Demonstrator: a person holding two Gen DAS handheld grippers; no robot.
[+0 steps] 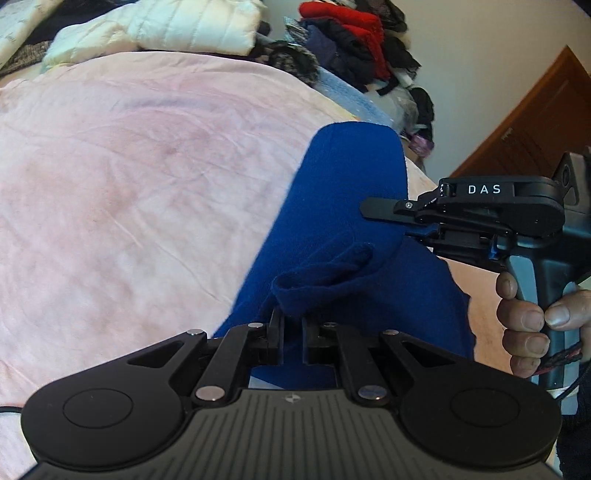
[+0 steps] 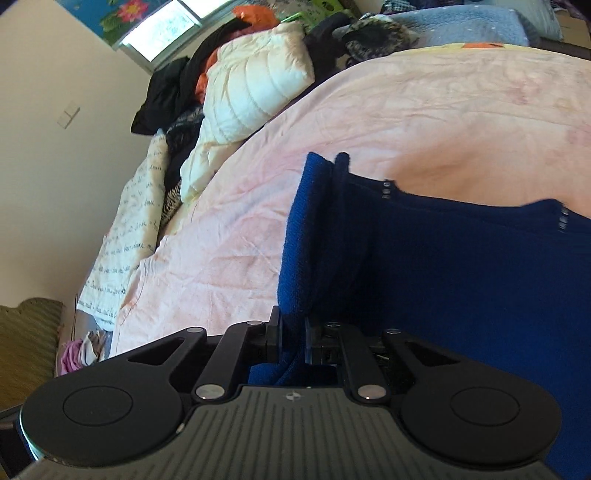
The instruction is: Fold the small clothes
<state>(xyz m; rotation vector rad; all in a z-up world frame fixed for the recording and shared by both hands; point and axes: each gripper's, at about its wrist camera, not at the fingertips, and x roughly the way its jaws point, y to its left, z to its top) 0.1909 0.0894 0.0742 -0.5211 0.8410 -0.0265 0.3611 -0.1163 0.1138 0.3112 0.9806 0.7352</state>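
Observation:
A deep blue knitted garment (image 1: 343, 192) hangs lifted over the pink bedsheet (image 1: 129, 166), stretched between both grippers. My left gripper (image 1: 293, 322) is shut on a bunched edge of it at the bottom of the left wrist view. To the right, my right gripper (image 1: 384, 221), held by a hand (image 1: 524, 317), pinches another edge of the cloth. In the right wrist view, the right gripper (image 2: 293, 326) is shut on a fold of the blue garment (image 2: 461, 266), which drapes away to the right. Small metal studs (image 2: 386, 189) line its upper hem.
A white puffy jacket (image 1: 166, 26) and a heap of red and dark clothes (image 1: 354, 44) lie along the far side of the bed. A brown door (image 1: 535, 118) stands at the right. A printed white quilt (image 2: 129, 236) hangs off the bed's left edge.

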